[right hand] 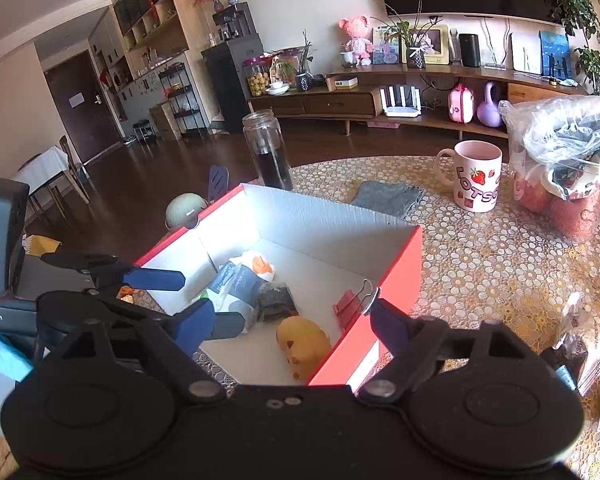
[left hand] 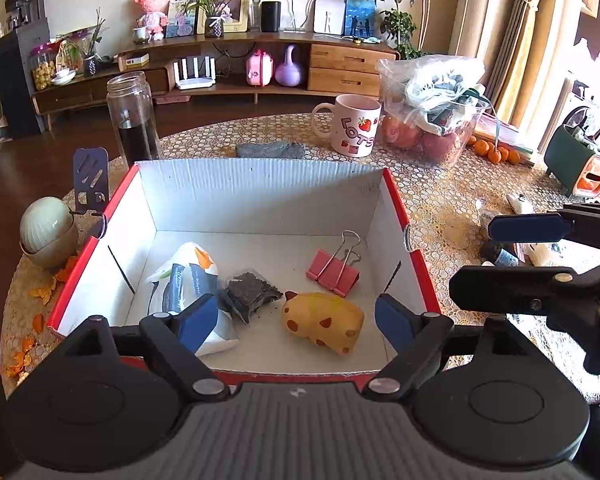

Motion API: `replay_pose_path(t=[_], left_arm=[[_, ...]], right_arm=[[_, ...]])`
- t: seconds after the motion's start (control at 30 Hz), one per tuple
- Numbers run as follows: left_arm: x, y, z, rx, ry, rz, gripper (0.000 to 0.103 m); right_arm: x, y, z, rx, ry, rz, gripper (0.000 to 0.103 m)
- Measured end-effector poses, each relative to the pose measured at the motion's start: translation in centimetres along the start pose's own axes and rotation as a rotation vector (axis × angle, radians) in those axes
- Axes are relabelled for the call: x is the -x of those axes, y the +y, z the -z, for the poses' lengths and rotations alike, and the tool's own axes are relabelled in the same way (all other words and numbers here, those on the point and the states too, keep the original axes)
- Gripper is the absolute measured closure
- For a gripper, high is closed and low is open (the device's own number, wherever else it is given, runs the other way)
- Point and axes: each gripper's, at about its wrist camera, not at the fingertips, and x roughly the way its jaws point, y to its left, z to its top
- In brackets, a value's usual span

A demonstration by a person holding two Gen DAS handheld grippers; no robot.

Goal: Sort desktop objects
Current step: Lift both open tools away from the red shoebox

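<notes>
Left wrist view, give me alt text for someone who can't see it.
An open, empty left claw hovers over a red cardboard box with a white inside, holding a yellow spotted pig toy, a pink binder clip, a dark packet and a white-and-blue pouch. The right claw sits open at the right edge, over the patterned table.

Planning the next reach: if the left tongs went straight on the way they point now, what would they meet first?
Probably the yellow spotted toy on the floor of the red box, between the open left tongs; depth is uncertain.
</notes>
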Motion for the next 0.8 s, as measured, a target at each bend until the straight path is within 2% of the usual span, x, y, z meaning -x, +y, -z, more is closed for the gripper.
replay_pose_path(t=[0.1, 0.27, 0.8], left_arm=[[0.6, -0.8, 0.3, -0.010, -0.019, -0.003, 0.016], [1.4, -1.9, 0.7, -0.007, -0.034, 0.012, 0.002], [3.7, -5.7, 2.7, 0.015, -0.081, 0.045, 0.001]], right_arm=[[0.9, -0.2, 0.4, -0.006, -0.015, 0.003, 0.013], [2.6, -0.9, 1.2, -0.022, -0.044, 0.001, 0.009], [8.6, -2.9, 5.4, -0.031, -0.113, 0.061, 0.002]])
